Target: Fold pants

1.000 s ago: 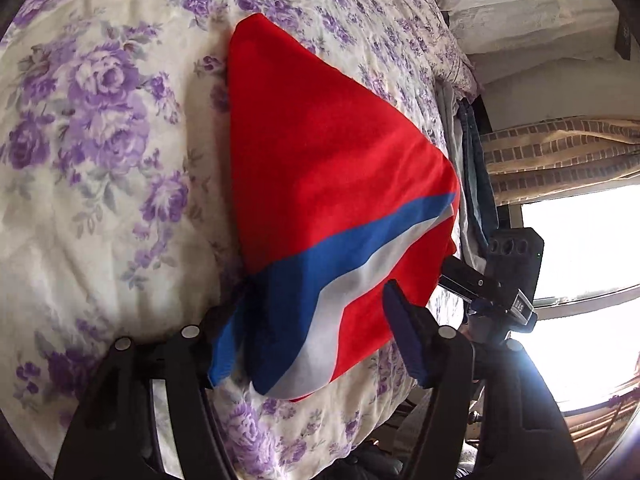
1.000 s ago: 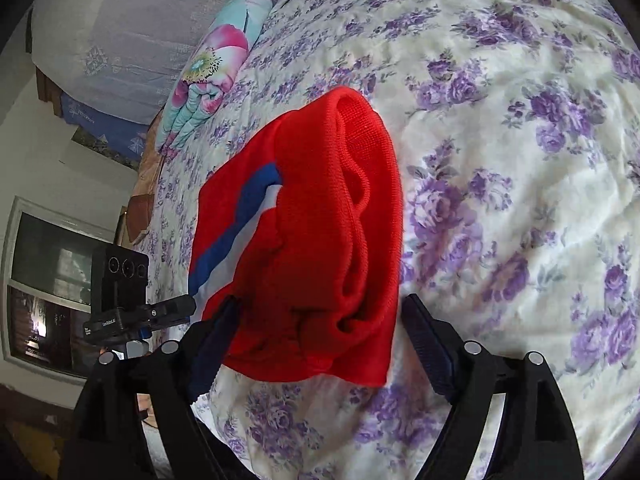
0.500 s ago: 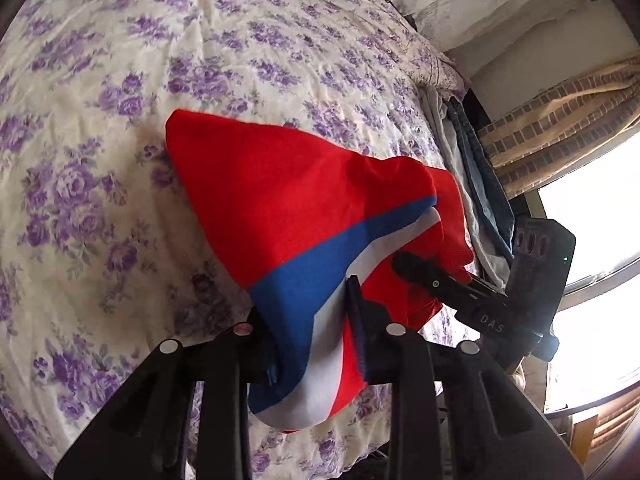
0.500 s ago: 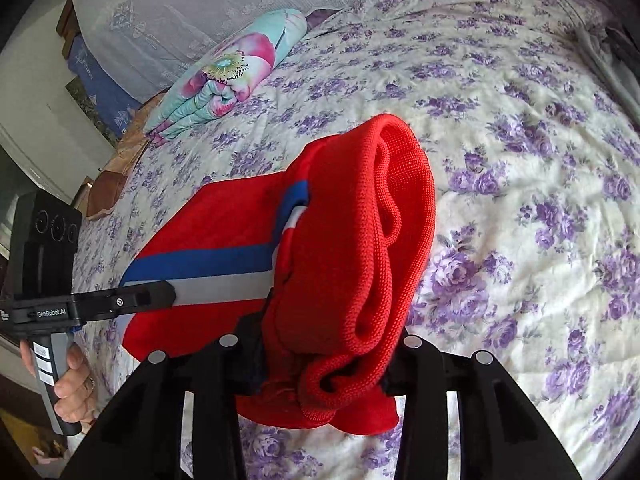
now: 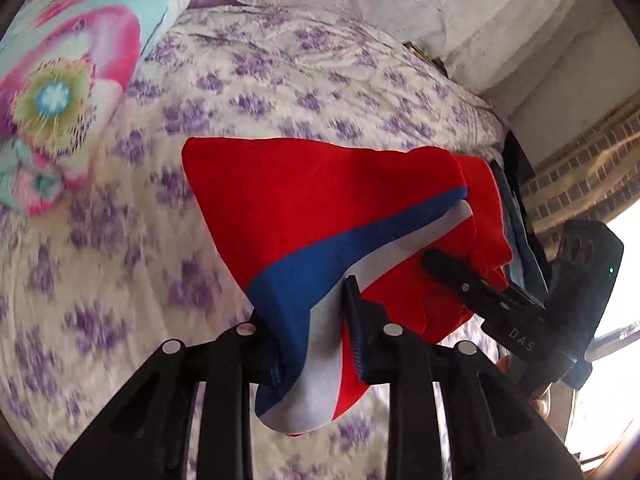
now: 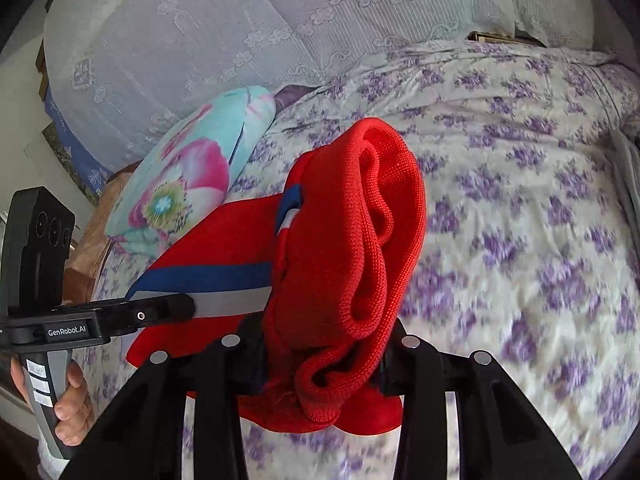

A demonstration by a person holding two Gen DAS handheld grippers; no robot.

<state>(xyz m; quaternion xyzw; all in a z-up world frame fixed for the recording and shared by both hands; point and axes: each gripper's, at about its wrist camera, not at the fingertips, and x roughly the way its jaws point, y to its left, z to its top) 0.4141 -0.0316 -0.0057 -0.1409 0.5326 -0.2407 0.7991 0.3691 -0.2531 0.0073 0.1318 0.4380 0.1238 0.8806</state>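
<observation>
pants [image 5: 320, 208] lifted off bed [image 5: 280, 80] | both hand-held grippers now clamped

Bright window [image 5: 624, 248] glare, motion-blurred bedspread [image 5: 100, 240], dark fisheye corners.

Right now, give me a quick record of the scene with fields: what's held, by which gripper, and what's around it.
garment: red pants with blue and white stripe
left gripper: shut on the striped end
right gripper: shut on the ribbed red waistband end
garment state: lifted, stretched between both grippers
surface: bed cover with purple flowers
nearby: floral pillow at the head of the bed
</observation>
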